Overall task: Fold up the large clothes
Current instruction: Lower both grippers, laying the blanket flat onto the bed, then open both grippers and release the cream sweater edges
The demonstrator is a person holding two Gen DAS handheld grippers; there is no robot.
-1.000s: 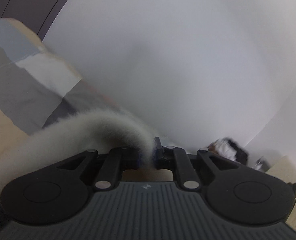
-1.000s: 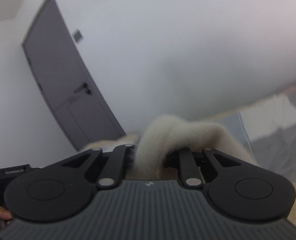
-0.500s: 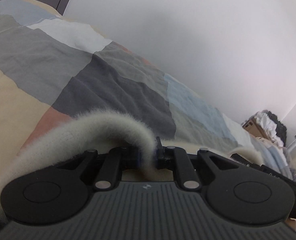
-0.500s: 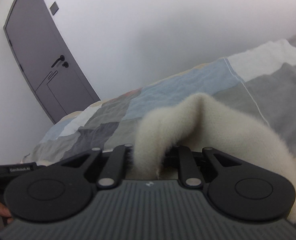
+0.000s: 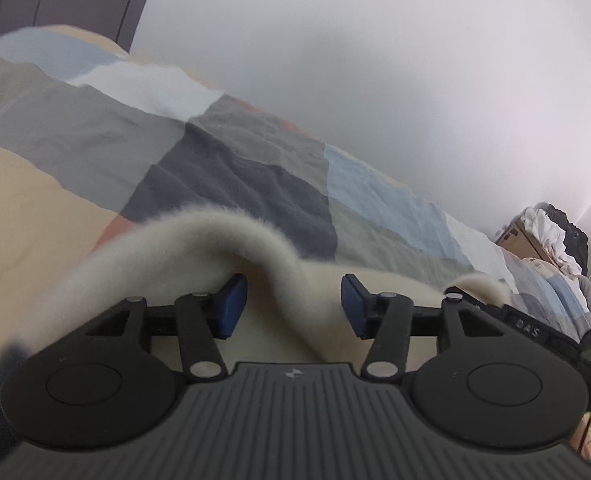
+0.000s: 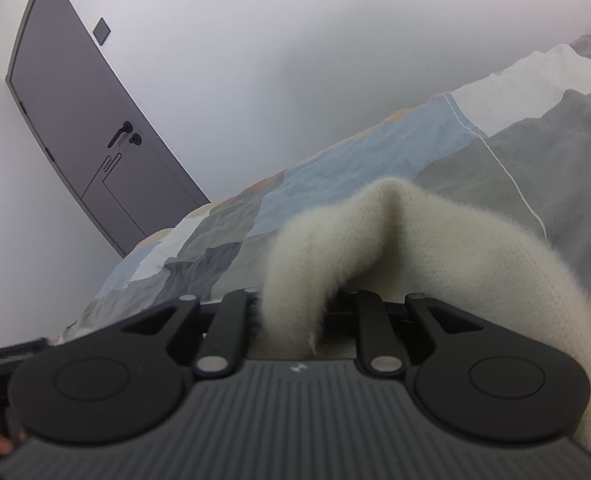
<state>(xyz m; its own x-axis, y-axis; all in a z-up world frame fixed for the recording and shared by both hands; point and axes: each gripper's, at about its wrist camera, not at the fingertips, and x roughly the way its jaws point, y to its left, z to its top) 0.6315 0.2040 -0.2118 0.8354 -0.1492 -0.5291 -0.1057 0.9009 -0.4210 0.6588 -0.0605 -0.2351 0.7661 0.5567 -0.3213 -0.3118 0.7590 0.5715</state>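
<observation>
Left gripper (image 5: 293, 306) has just been opening, its blue pads clear of the cream fleece garment (image 5: 223, 240) draped between them on the patchwork bed (image 5: 235, 176); right gripper (image 6: 291, 316), just loosening, seemingly pinches its edge. Soft, light, floppy: hold hems or corners.

A fuzzy, napped cream garment (image 5: 223, 240) of soft fleece-like cloth is seen. The bed cover (image 5: 231, 176) is matt woven cloth, finely creased, in patchwork blocks. The left gripper (image 5: 293, 306) is made of matt black plastic with a ribbed grey body, silvery metal pins and blue rubbery pads (image 5: 231, 304). The door (image 6: 91, 120) looks smooth and matt.
</observation>
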